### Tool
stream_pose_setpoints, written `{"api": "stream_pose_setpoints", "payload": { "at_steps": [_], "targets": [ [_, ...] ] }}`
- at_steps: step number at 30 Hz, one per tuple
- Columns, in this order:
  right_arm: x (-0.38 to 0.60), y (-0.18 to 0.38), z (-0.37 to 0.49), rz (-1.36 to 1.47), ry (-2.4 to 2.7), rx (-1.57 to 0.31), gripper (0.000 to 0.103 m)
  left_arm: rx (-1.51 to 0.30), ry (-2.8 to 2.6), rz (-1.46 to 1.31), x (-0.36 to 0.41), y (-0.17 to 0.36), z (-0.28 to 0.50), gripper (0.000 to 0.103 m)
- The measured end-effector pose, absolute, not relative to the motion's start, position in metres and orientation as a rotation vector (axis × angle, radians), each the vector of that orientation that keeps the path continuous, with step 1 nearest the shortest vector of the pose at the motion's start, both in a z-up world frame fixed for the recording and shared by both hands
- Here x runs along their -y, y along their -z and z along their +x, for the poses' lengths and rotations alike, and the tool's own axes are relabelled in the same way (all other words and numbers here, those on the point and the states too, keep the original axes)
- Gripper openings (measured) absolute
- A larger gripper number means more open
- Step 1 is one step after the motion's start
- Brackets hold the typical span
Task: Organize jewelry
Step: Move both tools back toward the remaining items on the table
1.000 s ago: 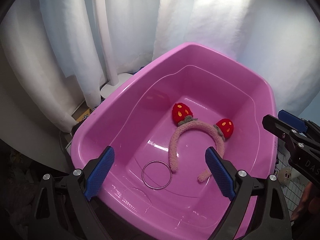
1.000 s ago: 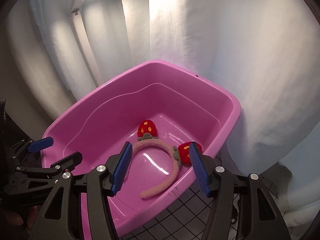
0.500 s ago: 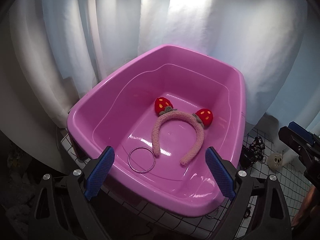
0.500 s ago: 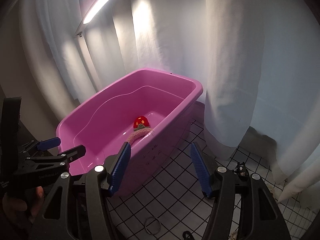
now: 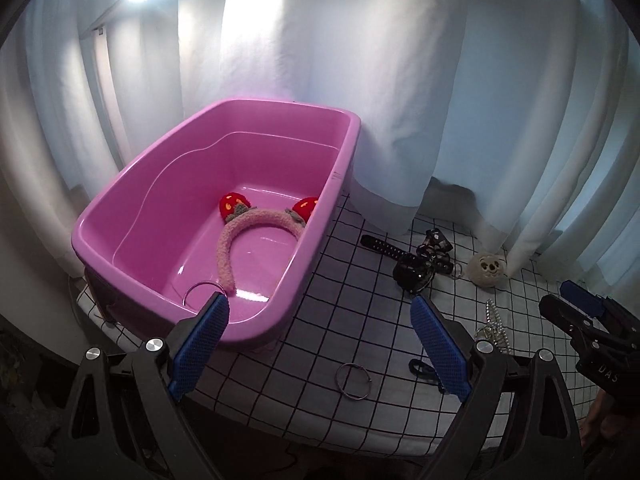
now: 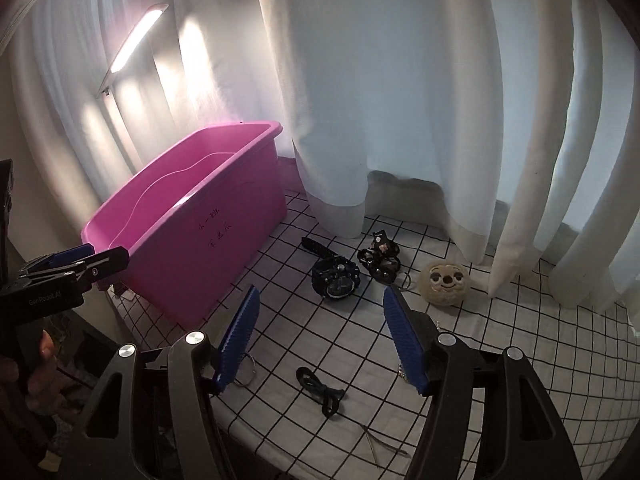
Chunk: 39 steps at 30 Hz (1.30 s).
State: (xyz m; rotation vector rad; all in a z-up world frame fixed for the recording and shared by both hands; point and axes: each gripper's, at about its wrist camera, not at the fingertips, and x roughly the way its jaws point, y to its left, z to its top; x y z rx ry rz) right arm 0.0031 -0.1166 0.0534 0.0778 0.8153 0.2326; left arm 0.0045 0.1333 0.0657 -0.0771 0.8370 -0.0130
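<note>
A pink tub (image 5: 340, 160) stands at the left on a grid-patterned cloth. Inside lie a fuzzy pink headband (image 5: 240, 236) with red strawberries and a metal ring (image 5: 196, 289). On the cloth lie a second metal ring (image 5: 353, 376), a black watch (image 6: 336, 280), a black bead bracelet (image 6: 380, 258), a black hair tie (image 6: 320, 390), a silver chain (image 5: 494, 324) and a plush face (image 6: 444, 282). My left gripper (image 5: 320, 316) hangs open by the tub's near right corner. Over the cloth, short of the watch, my right gripper (image 6: 320, 308) is open and empty.
White curtains (image 6: 400, 100) hang down to the cloth behind the items. A lamp bar (image 6: 136, 40) glows at the upper left. The table's front edge (image 6: 320, 460) runs just under my right gripper, with a thin hairpin (image 6: 380, 446) near it.
Both grippers have swung right, away from above the tub. The tub has slid to the left of both views and the cloth with the loose jewelry has come into sight.
</note>
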Motion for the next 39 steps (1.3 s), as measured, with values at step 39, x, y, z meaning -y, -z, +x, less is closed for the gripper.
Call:
{"api": "stream_pose_setpoints", "payload": {
  "at_steps": [39],
  "targets": [
    [0.188, 0.092, -0.097, 0.208, -0.096, -0.922, 0.062, -1.020, -0.035, -0.032, -0.086, 0.090, -0.052, 0.091]
  ]
}}
